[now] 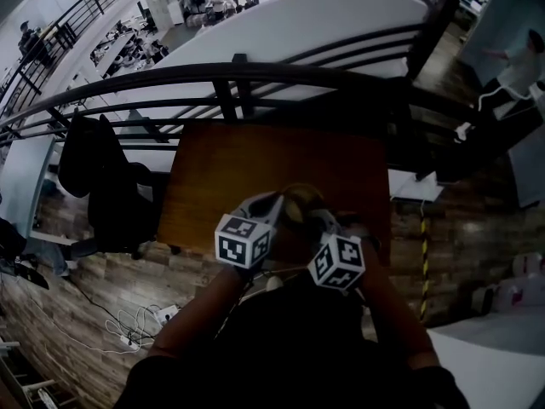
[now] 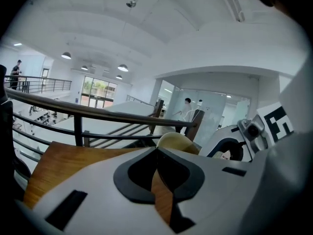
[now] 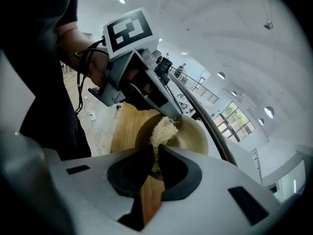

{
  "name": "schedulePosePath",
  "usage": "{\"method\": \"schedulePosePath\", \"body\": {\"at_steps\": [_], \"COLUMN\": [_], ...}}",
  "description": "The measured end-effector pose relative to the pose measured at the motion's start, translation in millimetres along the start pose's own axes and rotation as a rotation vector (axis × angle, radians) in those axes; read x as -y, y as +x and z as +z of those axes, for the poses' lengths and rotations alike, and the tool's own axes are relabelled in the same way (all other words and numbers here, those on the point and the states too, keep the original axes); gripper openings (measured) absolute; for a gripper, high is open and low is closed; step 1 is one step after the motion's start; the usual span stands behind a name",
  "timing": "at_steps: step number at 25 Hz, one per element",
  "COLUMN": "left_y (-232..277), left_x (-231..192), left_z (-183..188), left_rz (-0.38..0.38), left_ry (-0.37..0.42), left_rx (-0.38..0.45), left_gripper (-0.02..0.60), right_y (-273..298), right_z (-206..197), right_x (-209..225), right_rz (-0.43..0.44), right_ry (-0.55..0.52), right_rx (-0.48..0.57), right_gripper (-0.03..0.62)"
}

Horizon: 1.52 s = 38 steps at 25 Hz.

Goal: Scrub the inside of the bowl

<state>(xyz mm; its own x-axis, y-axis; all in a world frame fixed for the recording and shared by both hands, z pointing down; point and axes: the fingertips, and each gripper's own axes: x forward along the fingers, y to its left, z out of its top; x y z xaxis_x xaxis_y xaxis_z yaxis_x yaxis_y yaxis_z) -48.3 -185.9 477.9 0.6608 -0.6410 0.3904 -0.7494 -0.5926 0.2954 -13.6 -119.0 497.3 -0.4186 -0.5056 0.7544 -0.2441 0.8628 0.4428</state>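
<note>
right gripper view: gripper (image 3: 155, 150) pinches scrubber (image 3: 164, 130)

The left gripper (image 1: 271, 204) and right gripper (image 1: 322, 221) converge on a pale round bowl (image 1: 298, 196) at the near edge of a brown wooden table (image 1: 213, 173), beside a black metal railing (image 1: 230, 75); a black office chair (image 1: 119, 198) stands left.

Bowl (image 3: 195, 136), pale: one. Fibre scrubber (image 3: 164, 130): one. Grippers: two, left gripper (image 2: 157, 151) and right gripper (image 3: 155, 153). Wooden table (image 1: 230, 173): one. Black chair (image 1: 98, 173), left: one. Railing (image 1: 255, 75), far side: one.
</note>
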Motion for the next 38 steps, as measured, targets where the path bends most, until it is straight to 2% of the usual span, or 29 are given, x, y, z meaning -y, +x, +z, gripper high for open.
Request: {"method": "schedulePosePath", "body": {"at_steps": [5, 10, 14, 17, 20, 26, 31, 35, 38], "left_y": [1.3, 0.1, 0.6, -1.2, -3.3, -5.6, -5.0, -7.1, -8.0], "left_x": [2.7, 13.7, 19.9, 25.5, 31.9, 35.4, 30.4, 17.6, 13.8], "left_z": [-8.0, -8.3, -9.7, -5.6, -0.8, 3.5, 8.0, 7.2, 8.5], "left_rz": [-0.016, -0.061, -0.102, -0.143, -0.163, -0.152, -0.124, -0.107, -0.110], "left_ry": [-0.013, -0.038, -0.073, -0.105, -0.085, -0.005, 0.069, 0.040, 0.018], "left_rx": [-0.019, -0.035, -0.045, -0.035, -0.019, -0.001, 0.021, 0.030, 0.042], "left_gripper": [0.005, 0.005, 0.005, 0.005, 0.005, 0.005, 0.005, 0.005, 0.005], "right_y": [-4.5, -9.0, -8.3, -0.2, 4.8, 4.0, 0.2, -18.6, -35.0], "right_z": [-8.8, -7.7, -2.6, -1.5, 2.0, 8.2, 15.1, 20.9, 22.6], "right_x": [18.2, 33.0, 39.2, 31.2, 17.2, -8.0, -23.5, -20.6, -14.5], "right_rz": [-0.140, -0.266, -0.314, -0.273, -0.190, 0.030, 0.123, 0.199, 0.217], "right_ry": [-0.090, -0.131, -0.135, -0.166, -0.184, -0.089, -0.033, 0.073, 0.148], "right_rx": [-0.063, -0.042, -0.030, -0.041, -0.030, 0.005, 0.049, 0.148, 0.220], "right_gripper": [0.041, 0.041, 0.043, 0.043, 0.043, 0.043, 0.043, 0.043, 0.043]}}
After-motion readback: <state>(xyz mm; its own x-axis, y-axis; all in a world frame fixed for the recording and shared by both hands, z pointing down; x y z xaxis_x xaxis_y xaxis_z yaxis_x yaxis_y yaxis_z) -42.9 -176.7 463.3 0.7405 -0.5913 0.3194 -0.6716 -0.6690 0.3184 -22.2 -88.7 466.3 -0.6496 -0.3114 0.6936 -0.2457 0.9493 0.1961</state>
